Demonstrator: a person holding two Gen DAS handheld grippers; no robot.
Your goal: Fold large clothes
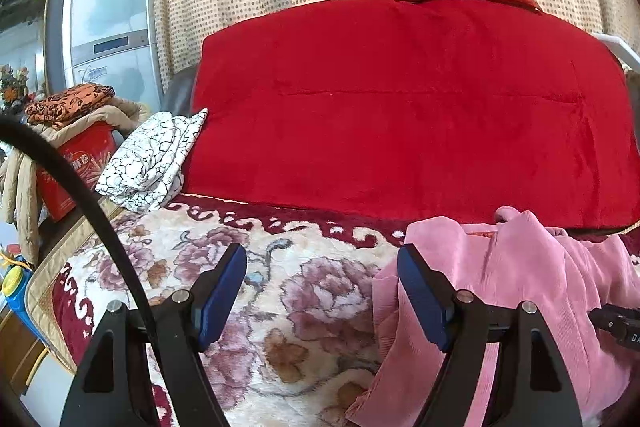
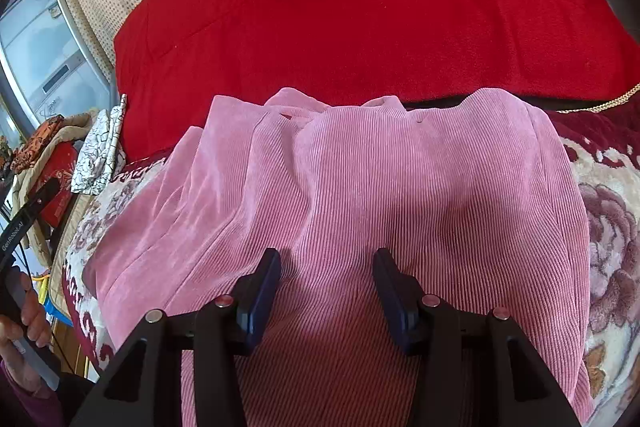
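The red quilt (image 1: 400,107) fills the back of the bed, and the pink corduroy garment (image 2: 380,187) lies bunched just in front of it on the floral blanket (image 1: 280,287), its collar end toward the quilt. The main risk, as I judge it, is the garment's own bulk: several layers are heaped on its left side (a sleeve or front panel seems doubled over there), so a pinch could take more than one layer and drag the whole heap instead of a single edge. The plush blanket may also grip the corduroy and leave a fold crooked.

The right gripper (image 2: 326,259) hovers low over the middle of the garment, jaws apart, nothing between them; whether the tips touch the cloth I cannot tell. The left gripper (image 1: 322,255) stands wide open over bare blanket, just beside the garment's left edge, holding nothing.
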